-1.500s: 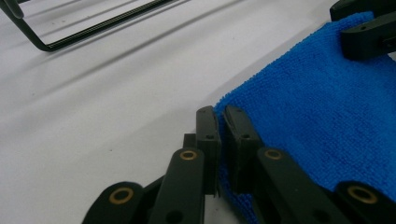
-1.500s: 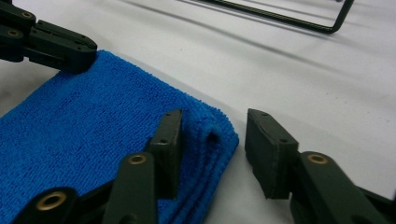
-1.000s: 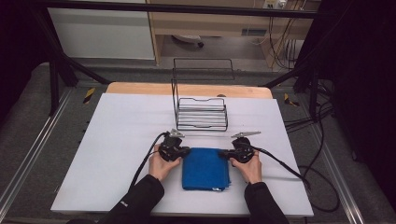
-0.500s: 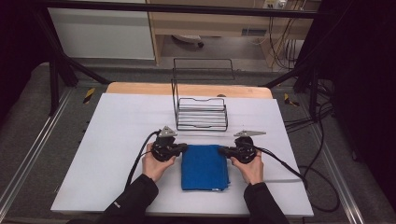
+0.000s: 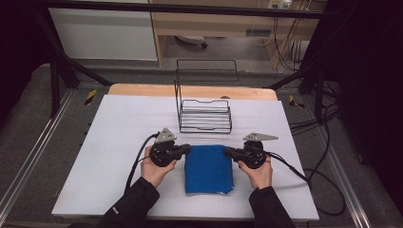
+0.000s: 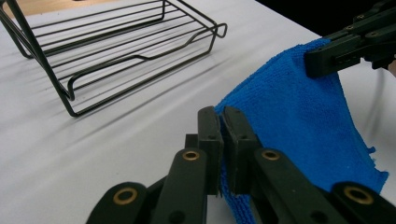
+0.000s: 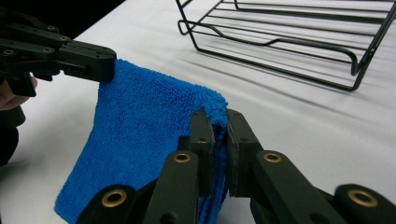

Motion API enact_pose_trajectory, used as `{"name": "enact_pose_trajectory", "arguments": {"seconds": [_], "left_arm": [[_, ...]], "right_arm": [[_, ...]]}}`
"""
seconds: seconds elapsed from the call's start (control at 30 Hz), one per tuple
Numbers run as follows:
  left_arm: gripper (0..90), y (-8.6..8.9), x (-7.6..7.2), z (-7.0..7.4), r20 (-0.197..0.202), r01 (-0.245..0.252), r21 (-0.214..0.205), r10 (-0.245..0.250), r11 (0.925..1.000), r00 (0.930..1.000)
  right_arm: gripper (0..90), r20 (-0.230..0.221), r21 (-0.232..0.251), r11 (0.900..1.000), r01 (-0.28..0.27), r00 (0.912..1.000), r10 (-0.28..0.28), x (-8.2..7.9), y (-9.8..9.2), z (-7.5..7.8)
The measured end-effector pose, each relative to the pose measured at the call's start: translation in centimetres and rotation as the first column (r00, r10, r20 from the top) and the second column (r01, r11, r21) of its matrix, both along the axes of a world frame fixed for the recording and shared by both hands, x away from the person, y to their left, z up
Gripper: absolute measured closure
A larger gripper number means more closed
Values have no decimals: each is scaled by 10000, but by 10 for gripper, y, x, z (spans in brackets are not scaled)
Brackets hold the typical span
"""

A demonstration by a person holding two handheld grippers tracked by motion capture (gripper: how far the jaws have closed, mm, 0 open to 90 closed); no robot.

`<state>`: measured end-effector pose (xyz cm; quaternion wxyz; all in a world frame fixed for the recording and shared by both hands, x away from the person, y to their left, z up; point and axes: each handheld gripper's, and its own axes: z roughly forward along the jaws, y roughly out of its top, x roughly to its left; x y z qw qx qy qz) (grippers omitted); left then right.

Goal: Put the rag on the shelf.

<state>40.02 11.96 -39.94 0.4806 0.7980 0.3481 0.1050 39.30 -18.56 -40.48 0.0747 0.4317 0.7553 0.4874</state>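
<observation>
Near edge of cloth: the blue cloth has its near hem resting on the white table, closest to the person, between the two forearms.
Left gripper: the left gripper is clamped tight on the cloth's far left corner; in the left gripper view its jaws pinch a fold of blue cloth with almost no gap.
Right gripper: the right gripper is likewise closed hard on the cloth's far right corner; in the right gripper view the cloth is squeezed between its jaws.
Cloth relative to grippers: it spans from one gripper to the other, its far edge raised off the table and the rest hanging down towards the person.
Wire rack: the black wire rack stands on the table just beyond the cloth's far edge, apart from the cloth.
</observation>
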Motion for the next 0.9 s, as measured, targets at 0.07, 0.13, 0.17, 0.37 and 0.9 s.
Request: {"name": "enact_pose_trajectory", "arguments": {"seconds": [0.07, 0.13, 0.17, 0.37, 0.9], "left_arm": [[862, 0, -2, 3, 87, 8, -5, -8, 10000, 10000], [861, 2, -4, 7, 172, 17, -110, -15, 9999, 9999], [861, 2, -4, 9, 216, 16, -130, -13, 9999, 9998], [861, 3, -8, 16, 504, 30, -230, -18, 9997, 9987], [861, 2, -21, 38, 1291, 83, -456, -24, 9989, 9916]], "right_arm": [[838, 133, 8, 10000, -43, 9999, 42, -2, 0, 3], [838, 225, 56, 10000, -52, 9997, 50, -3, 0, 5], [838, 317, 88, 9999, -58, 9995, 55, -4, 0, 6], [838, 660, 272, 9996, -36, 9978, 18, -7, -1, 15], [839, 1652, 327, 9995, -54, 9863, -1, -18, -4, 38]]}}
